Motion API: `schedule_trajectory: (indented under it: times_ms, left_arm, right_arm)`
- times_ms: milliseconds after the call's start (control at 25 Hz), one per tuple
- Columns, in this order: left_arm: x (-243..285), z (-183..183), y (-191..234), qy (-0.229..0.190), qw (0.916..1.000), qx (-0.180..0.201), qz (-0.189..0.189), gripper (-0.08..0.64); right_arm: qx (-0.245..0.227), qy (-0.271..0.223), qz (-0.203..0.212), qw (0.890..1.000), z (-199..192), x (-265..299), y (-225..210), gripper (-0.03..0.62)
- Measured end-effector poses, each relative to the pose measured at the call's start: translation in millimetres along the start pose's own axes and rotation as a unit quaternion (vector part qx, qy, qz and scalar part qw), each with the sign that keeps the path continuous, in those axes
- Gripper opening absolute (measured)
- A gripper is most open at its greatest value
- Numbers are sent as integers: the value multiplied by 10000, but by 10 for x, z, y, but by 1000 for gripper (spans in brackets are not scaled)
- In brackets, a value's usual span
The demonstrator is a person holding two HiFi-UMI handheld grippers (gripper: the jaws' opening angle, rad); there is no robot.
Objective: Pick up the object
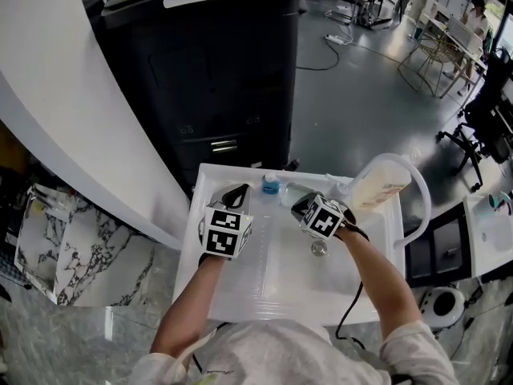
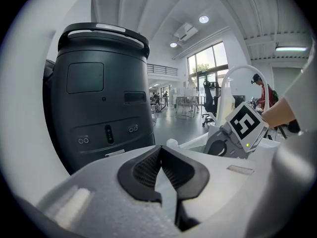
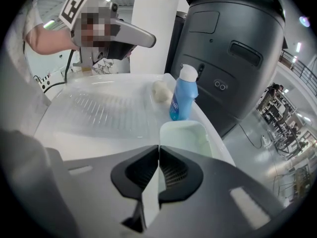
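- Right gripper (image 3: 158,151): jaws closed together, pads meeting at the tips, with nothing visible between them. The tips sit right at the near rim of a translucent tub (image 3: 184,133). I cannot tell whether they pinch that rim or stop just short of it.
- Left gripper (image 2: 161,151): jaws also closed and empty, held over the left side of the white sink (image 3: 94,115), apart from everything in it.
- The task names no particular object. Judged by the right gripper's aim, the tub is the likely one. It lies at the sink's far edge, about midway along.
- Tub handling, as a judgement:
  - It looks like thin plastic, so light, a little flexible and likely slick.
  - A wall pinched from above is the natural hold.
  - The jaws would need to open first if they are not already on the rim.
  - It may tilt when lifted by one wall.
- Blue bottle (image 3: 182,95), white-capped and upright, stands just beyond the tub on the same far edge. It is narrow, easily tipped, and best gripped at mid-body.
- A pale lump (image 3: 161,90) lies beside the bottle, towards the sink's middle. I cannot say what it is made of.
- Black machine (image 3: 233,48) stands behind the sink.
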State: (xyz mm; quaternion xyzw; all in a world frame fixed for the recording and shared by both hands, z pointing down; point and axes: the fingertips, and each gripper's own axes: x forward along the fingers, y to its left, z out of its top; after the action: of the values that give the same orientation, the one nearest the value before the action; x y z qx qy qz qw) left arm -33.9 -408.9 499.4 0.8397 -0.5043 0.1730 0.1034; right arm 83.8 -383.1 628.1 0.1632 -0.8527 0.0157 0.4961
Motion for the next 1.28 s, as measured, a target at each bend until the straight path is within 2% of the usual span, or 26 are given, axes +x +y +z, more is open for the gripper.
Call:
schedule_trajectory:
  times_ms: [640, 1280]
  left_arm:
    - [-206, 255, -170, -148, 9989, 279, -336, 0]
    - [-512, 417, -282, -420, 9972, 340, -511, -1]
  right_arm:
    - [486, -427, -490, 9967, 234, -507, 108, 11]
    - [690, -989, -1233, 9850, 535, -1068, 201, 12]
